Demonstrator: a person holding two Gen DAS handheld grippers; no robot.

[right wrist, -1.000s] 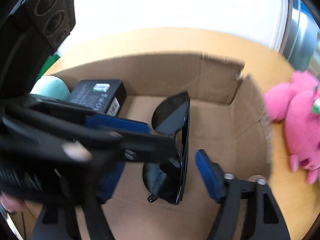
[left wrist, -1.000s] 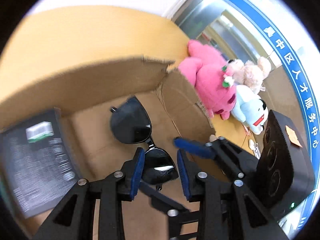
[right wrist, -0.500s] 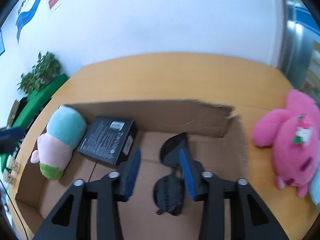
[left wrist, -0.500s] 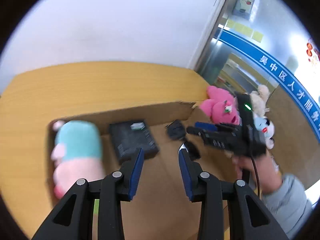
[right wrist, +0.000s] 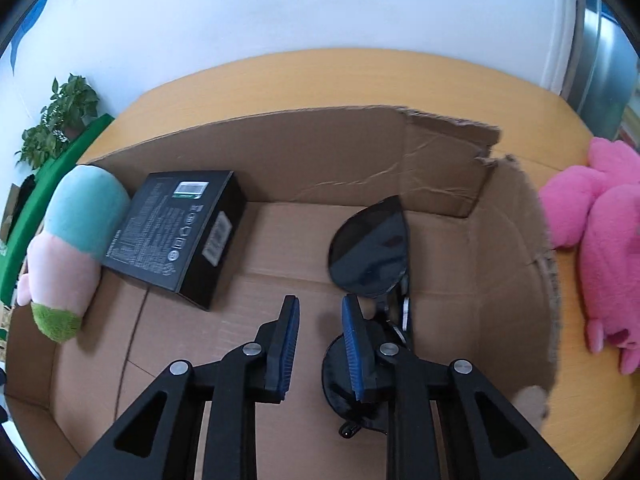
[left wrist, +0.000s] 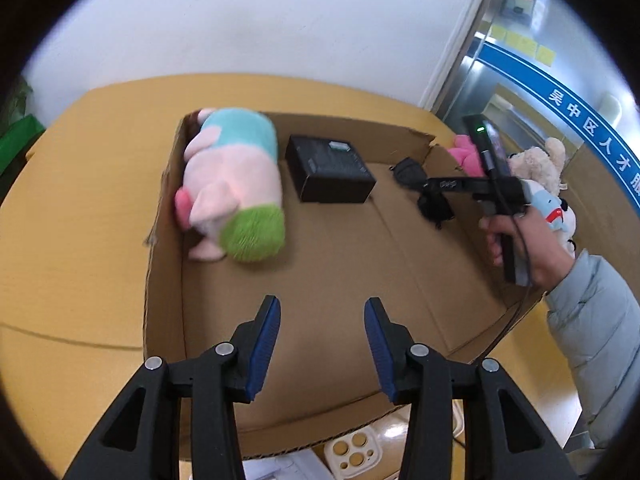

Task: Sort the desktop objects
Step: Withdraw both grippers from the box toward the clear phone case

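An open cardboard box point(left wrist: 168, 240) point(right wrist: 360, 152) on the wooden table holds a pastel plush point(left wrist: 236, 184) point(right wrist: 76, 240), a black carton point(left wrist: 330, 168) point(right wrist: 180, 232) and black sunglasses point(left wrist: 434, 200) point(right wrist: 372, 248). My left gripper point(left wrist: 320, 316) is open and empty, high above the box's near side. My right gripper point(right wrist: 320, 312) is open and empty over the box floor, just left of the sunglasses; in the left wrist view it shows above them point(left wrist: 452, 185).
A pink plush point(right wrist: 600, 240) point(left wrist: 466, 156) lies on the table right of the box, with a beige plush point(left wrist: 536, 160) and a white-blue plush point(left wrist: 554, 208) beside it. A white phone case point(left wrist: 352, 452) lies below the box's near edge. A potted plant point(right wrist: 60, 120) stands far left.
My left gripper has pulled back and up from the sunglasses, which stay on the box floor. My right gripper rose out of the box, then came lower and nearer the sunglasses, jaws narrower.
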